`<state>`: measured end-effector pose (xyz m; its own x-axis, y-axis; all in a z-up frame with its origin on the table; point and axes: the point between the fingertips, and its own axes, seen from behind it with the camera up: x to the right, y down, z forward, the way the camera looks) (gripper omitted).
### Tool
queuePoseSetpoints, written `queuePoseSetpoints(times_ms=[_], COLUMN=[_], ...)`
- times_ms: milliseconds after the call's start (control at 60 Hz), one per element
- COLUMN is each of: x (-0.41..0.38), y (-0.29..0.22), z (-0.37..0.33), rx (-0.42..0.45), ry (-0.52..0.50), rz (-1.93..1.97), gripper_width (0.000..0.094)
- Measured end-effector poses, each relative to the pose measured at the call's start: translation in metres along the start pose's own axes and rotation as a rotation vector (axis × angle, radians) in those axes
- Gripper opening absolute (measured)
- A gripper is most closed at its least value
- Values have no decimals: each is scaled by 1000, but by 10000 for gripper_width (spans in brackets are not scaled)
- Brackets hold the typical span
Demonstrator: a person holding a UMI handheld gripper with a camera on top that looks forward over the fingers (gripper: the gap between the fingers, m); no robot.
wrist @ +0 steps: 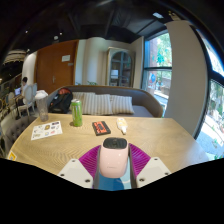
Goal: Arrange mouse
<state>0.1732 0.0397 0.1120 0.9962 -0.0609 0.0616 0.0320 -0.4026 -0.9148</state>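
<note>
A pale pink mouse [115,160] with a dark top part sits between my gripper's [114,168] two fingers. The magenta pads [91,160] press against both of its sides. The mouse is held above the wooden table [150,138], near its front edge. A blue patch shows under the mouse's near end, between the fingers.
On the table beyond the fingers stand a green can [76,112], a dark booklet [101,128], a white object [122,126] and a printed leaflet [46,130]. A white jug [41,104] stands at the left. A sofa with striped cushions [105,103] lies behind the table.
</note>
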Motion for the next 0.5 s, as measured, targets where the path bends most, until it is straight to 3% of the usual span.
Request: queuePoseSetpoints(times_ms=[183,333,450,500], x=[35,38,41,42], y=[85,113,117,115], z=[33,43,43,37], rx=[-142,-185,-203,-194], ry=[-4,-25,-46,-54], rz=[42,51,99,97], gripper_width=[428,435,585,749])
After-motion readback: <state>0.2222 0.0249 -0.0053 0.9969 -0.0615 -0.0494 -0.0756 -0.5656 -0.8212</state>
